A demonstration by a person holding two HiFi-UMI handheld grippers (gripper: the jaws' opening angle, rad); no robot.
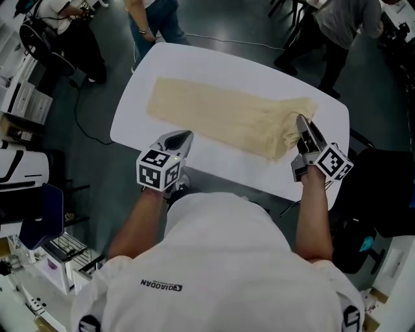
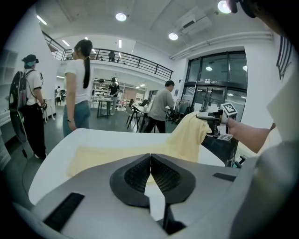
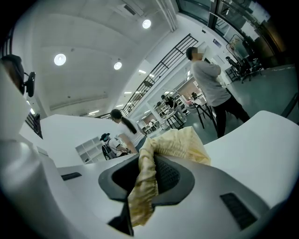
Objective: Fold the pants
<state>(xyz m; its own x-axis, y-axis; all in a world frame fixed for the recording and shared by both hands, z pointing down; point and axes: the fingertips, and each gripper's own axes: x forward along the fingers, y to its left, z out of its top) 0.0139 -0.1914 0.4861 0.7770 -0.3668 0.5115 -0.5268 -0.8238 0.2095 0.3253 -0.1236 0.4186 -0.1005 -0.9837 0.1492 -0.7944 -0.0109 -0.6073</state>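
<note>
Pants point(image 1: 220, 117) end pinched in right gripper point(image 1: 302, 122), left gripper point(image 1: 184, 137) closed and empty over bench point(image 1: 194, 65)

In the right gripper view, the right gripper point(image 3: 145, 176) has its jaws clamped on a bunched, gathered edge of pale yellow fabric. The cloth point(image 3: 183, 140) spills up over the jaws and a strip hangs down between them. In the left gripper view, the left gripper point(image 2: 150, 157) has its jaws pressed together at the tips with nothing between them.

Seen from the head view, the left gripper sits over bare white bench, just beside the near long edge of the pants and not touching them. The right gripper is near the right end of the bench and holds that end of the pants lifted off the surface.

The rest of the pants lie flat in a long diagonal band, running from the far left of the bench toward the near right. The far left end stops well inside the rim of the bench. Bare bench surrounds the flat cloth, with the widest open strips along the far side and at the left end.

Beyond the far edge, one person point(image 1: 152, 19) stands close to the bench and another person point(image 1: 337, 26) is further right. A dark cable point(image 1: 83, 123) trails over the floor to the left.

The near rim of the bench is hidden behind the wearer's white shirt point(image 1: 220, 259). The clamped fabric is too crumpled to tell which end of the pants it is.
</note>
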